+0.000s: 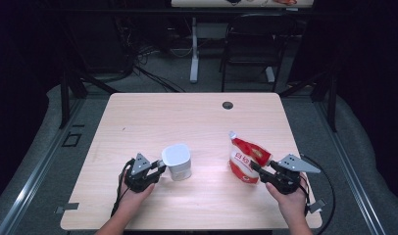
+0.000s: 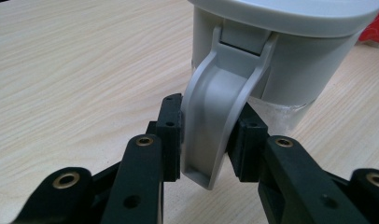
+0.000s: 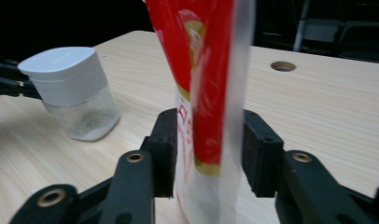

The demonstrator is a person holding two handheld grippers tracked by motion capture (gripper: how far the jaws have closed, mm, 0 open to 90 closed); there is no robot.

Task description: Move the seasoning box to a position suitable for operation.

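Wooden table (image 1: pixel 197 122): one lidded jar (image 1: pixel 176 161), one red-white pouch (image 1: pixel 245 161). Left claw (image 1: pixel 160 168) clamped on jar handle (image 2: pixel 215 126); right claw (image 1: pixel 256 168) seemingly apart around pouch.

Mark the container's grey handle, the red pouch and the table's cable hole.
grey handle (image 2: pixel 215 126), left gripper view, its curved middle.
red pouch (image 1: pixel 246 161), high view, its printed front.
cable hole (image 1: pixel 228 105), high view, its centre.

A jar (image 1: pixel 177 162) with a grey lid and clear, frosted lower body is standing upright on the table's near left part, its grey handle (image 2: pixel 215 116) hanging down its side. A red-and-white pouch (image 1: pixel 246 159) is standing upright well to its right, white spout at its top.
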